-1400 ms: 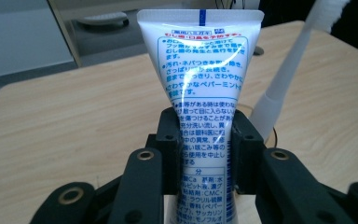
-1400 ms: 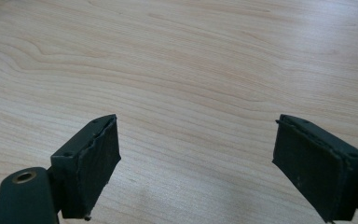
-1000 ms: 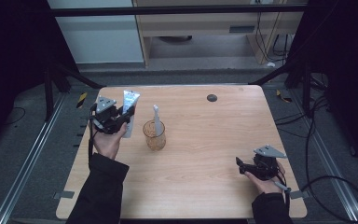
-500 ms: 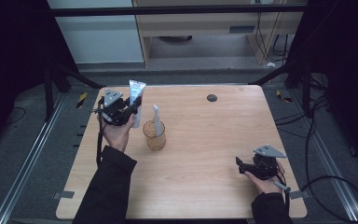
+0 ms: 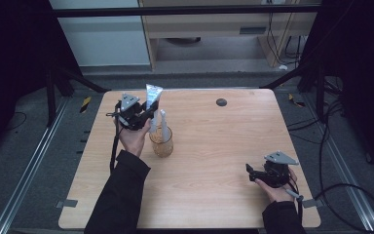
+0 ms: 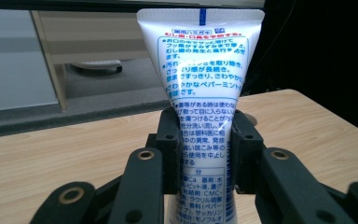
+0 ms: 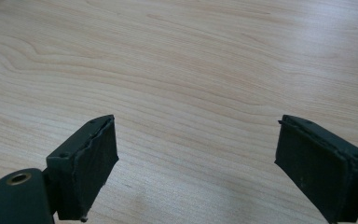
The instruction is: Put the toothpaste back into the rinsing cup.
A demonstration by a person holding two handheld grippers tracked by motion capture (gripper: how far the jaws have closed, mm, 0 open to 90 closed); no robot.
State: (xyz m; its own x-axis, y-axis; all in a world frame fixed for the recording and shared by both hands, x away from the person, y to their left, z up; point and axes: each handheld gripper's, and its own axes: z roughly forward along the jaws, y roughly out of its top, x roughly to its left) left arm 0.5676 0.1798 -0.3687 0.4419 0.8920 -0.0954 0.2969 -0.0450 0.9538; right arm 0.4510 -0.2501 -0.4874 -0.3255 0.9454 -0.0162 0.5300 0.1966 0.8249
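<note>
On the pale wooden bench (image 5: 209, 161), one clear amber-tinted glass cup (image 5: 161, 142) – inside it one slim white upright thing (image 5: 164, 126), too small to identify. One white squeeze tube with blue and red print (image 6: 200, 88), held upright above the bench's far-left part, just beside the cup, crimped flat end uppermost. Left gripper (image 5: 143, 116) – jaws clenched on the tube's lower body, one pad on either side, tube pinched between them, lifted clear of the wood. Right gripper (image 5: 251, 171) low over the near-right corner, well apart from cup and tube; jaws spread wide, nothing between them but bare wood grain. One small dark round spot (image 5: 221, 102) on the far side of the bench.
</note>
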